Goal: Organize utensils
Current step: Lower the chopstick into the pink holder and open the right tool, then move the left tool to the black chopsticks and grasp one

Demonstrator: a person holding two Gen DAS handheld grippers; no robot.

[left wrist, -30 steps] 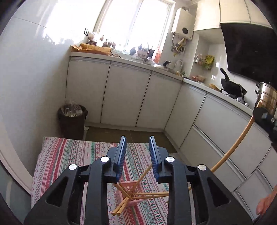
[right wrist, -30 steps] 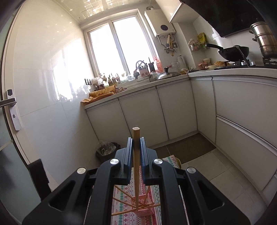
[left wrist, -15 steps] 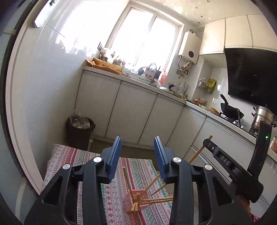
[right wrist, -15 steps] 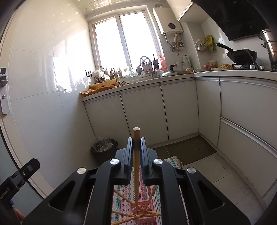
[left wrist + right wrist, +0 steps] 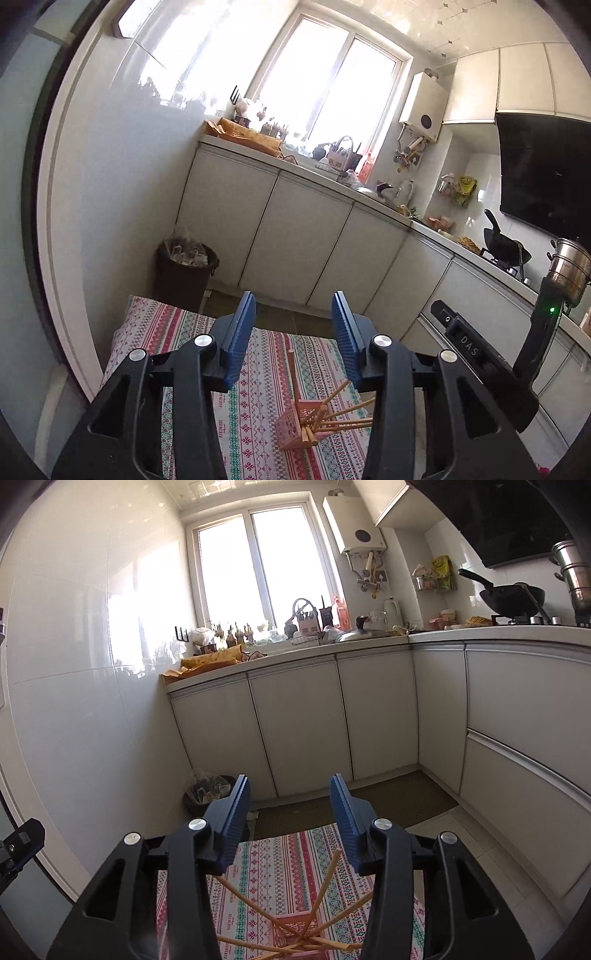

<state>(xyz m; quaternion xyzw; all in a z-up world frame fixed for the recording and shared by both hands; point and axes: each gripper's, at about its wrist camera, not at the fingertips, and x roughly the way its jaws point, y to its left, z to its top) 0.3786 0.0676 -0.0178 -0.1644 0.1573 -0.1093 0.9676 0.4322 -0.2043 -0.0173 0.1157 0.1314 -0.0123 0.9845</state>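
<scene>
Chopsticks (image 5: 325, 886), several, in one pink basket (image 5: 297, 424)

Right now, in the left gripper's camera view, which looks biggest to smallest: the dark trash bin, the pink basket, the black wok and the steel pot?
1. Dark trash bin.
2. Pink basket.
3. Steel pot and black wok look about alike.

The basket is nearest the camera, so its rank is unsure.

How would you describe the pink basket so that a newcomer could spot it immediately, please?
Find the striped patterned cloth in front of the white cabinets. On it stands the small pink basket, the only pink lattice thing there, with wooden chopsticks fanning out of it.
</scene>
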